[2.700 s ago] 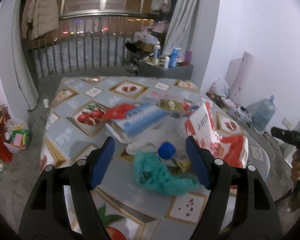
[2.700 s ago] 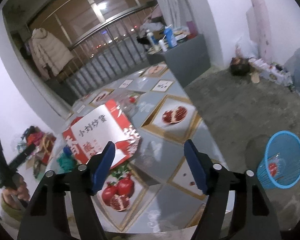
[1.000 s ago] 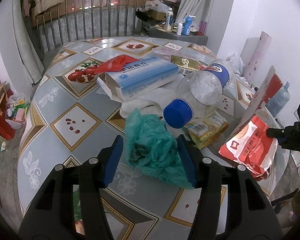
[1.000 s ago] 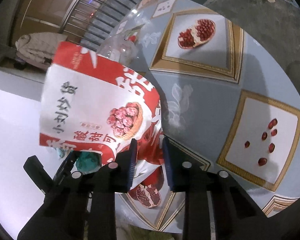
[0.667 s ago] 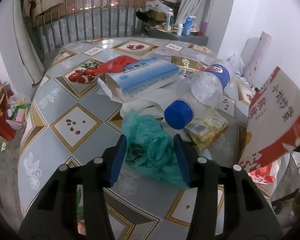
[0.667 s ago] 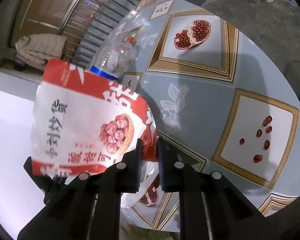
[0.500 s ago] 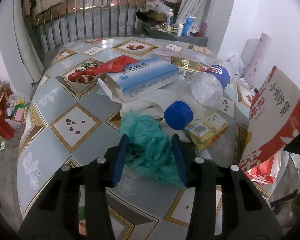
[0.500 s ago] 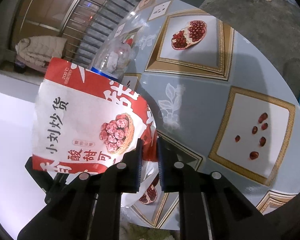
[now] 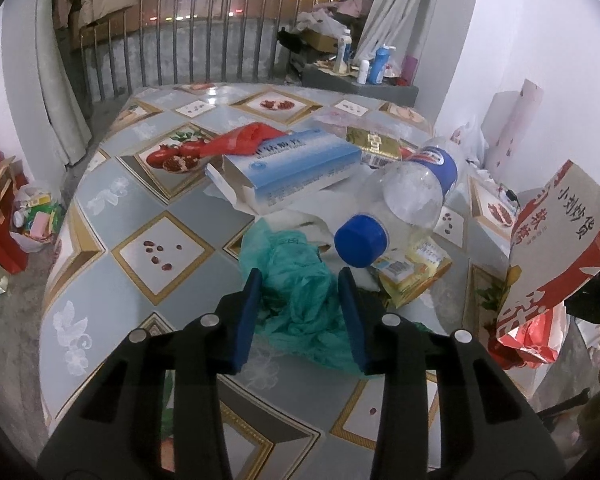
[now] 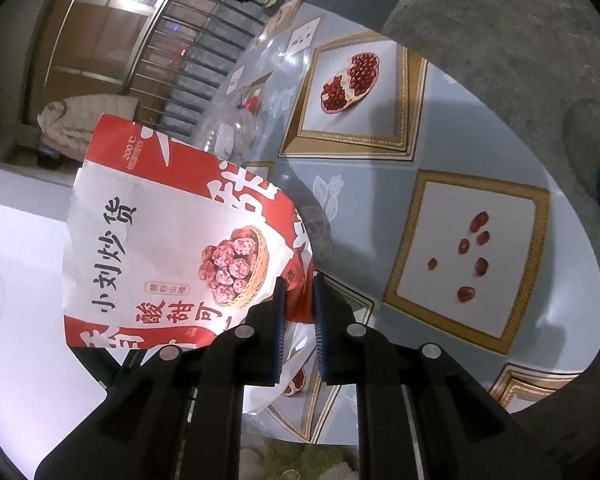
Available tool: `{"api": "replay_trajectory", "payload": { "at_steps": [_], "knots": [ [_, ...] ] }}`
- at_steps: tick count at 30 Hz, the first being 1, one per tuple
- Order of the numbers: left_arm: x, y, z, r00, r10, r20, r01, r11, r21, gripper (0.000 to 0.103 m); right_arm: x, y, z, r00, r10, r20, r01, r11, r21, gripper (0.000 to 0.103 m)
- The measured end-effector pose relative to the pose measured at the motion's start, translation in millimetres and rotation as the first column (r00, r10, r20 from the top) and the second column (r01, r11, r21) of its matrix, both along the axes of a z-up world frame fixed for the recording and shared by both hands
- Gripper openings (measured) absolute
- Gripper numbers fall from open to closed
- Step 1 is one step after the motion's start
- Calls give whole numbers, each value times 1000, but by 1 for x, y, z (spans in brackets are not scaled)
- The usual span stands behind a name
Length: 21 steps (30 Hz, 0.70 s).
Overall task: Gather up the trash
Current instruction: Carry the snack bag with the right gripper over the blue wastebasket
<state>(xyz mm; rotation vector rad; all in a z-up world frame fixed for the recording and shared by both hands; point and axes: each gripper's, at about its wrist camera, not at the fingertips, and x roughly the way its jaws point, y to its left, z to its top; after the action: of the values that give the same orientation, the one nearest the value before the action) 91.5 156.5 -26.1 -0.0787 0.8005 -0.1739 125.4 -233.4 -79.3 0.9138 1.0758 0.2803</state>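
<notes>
Since the earlier frame my left gripper (image 9: pixel 302 300) has been closing around the green plastic bag (image 9: pixel 300 280) on the table (image 9: pixel 112 200), directly between its fingers, while my right gripper (image 10: pixel 298 304) clamps the red snack bag (image 10: pixel 172 240) aloft.

Trash, 7 pieces, on and above the patterned table.

1. Teal plastic bag (image 9: pixel 300 292): crumpled, lying near the table's front edge.
2. Clear plastic bottle (image 9: pixel 408 200): on its side, blue cap toward the camera.
3. Blue-and-white carton (image 9: pixel 288 168): flat, end flap open.
4. Yellow wrapper (image 9: pixel 412 272): under the bottle's neck.
5. Red plastic bag (image 9: pixel 240 142): behind the carton.
6. Gold packet (image 9: pixel 374 144): beyond the carton.
7. Red-and-white snack pouch (image 10: pixel 172 240): lifted clear of the table, tilted.
</notes>
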Motion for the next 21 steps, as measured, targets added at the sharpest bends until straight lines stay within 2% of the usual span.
{"api": "replay_trajectory", "payload": {
  "at_steps": [11, 17, 21],
  "knots": [
    [-20, 3, 37, 996, 1, 85, -2, 1000, 5, 36, -16, -16, 12, 999, -33, 42, 33, 999, 2, 13],
    [-24, -12, 67, 988, -50, 148, 53, 999, -11, 36, -30, -33, 24, 994, -71, 80, 71, 997, -2, 13],
    [-18, -37, 87, 974, -119, 195, 124, 992, -14, 36, -44, -55, 35, 985, -125, 115, 126, 992, 0, 13]
  ]
}}
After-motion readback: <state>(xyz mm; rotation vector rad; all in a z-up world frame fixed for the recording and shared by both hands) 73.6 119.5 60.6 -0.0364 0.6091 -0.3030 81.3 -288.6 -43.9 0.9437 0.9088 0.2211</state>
